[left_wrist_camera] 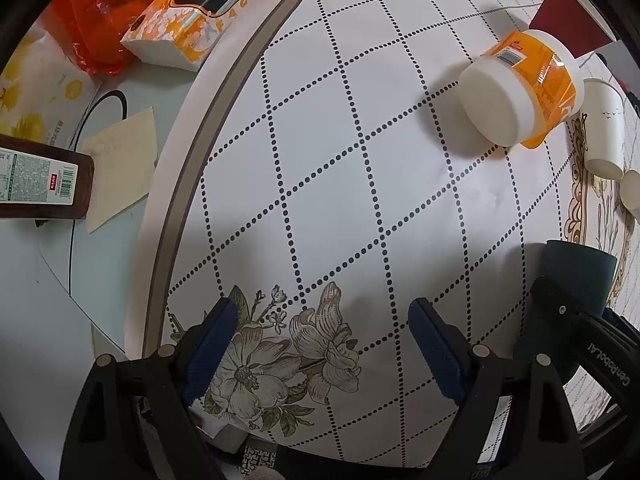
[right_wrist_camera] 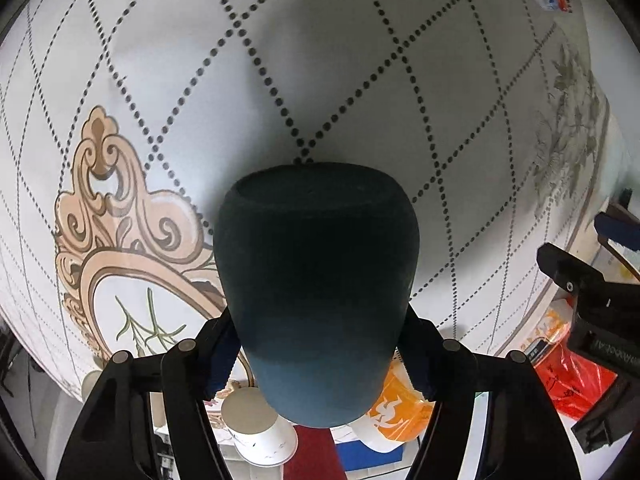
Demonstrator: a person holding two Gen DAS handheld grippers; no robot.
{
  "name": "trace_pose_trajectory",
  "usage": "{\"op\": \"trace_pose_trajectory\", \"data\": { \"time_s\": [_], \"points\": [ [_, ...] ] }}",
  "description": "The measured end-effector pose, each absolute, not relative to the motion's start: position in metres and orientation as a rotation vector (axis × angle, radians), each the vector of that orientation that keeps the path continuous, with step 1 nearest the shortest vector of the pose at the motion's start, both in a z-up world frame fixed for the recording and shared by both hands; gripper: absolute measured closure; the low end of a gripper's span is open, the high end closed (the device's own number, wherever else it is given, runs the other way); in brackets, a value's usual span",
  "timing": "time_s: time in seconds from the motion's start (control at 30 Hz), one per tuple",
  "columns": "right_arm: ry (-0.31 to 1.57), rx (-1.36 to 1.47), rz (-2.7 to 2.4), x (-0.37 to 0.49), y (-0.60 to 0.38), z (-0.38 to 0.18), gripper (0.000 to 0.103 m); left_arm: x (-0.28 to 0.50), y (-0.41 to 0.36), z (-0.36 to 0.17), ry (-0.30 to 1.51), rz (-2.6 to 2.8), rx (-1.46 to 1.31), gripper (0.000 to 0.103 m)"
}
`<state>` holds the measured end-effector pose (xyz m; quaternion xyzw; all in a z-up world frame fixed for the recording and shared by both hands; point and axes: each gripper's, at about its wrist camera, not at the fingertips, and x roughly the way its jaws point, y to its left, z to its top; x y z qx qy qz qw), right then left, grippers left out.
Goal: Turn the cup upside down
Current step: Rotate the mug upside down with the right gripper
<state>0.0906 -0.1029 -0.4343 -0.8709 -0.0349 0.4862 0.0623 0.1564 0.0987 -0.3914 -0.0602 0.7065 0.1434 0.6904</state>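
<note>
A dark teal cup [right_wrist_camera: 316,292] fills the middle of the right wrist view, held between the fingers of my right gripper [right_wrist_camera: 320,354]. Its closed base points away from the camera toward the tabletop; its mouth is hidden. In the left wrist view the same cup [left_wrist_camera: 576,268] shows at the right edge with the right gripper's black body over it. My left gripper [left_wrist_camera: 324,344] is open and empty, hovering over the flower print of the round table [left_wrist_camera: 320,160].
An orange-and-white jar [left_wrist_camera: 520,88] lies on its side at the far right of the table. White paper cups [left_wrist_camera: 604,128] stand beside it. A tissue pack [left_wrist_camera: 200,8], a red bag [left_wrist_camera: 92,20] and a brown bottle [left_wrist_camera: 40,180] lie beyond the table's left rim.
</note>
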Motion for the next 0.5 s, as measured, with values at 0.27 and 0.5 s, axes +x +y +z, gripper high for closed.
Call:
{"op": "trace_pose_trajectory", "data": {
  "time_s": [0.27, 0.5],
  "points": [
    [-0.036, -2.561, 1.403, 0.087, -0.090, -0.428, 0.032, 0.152, 0.095, -0.390, 1.568, 0.317, -0.117, 0.015],
    [0.302, -2.394, 1.308, 0.096, -0.066, -0.413, 0.032, 0.149, 0.086, -0.387, 1.565, 0.310, -0.090, 0.016]
  ]
}}
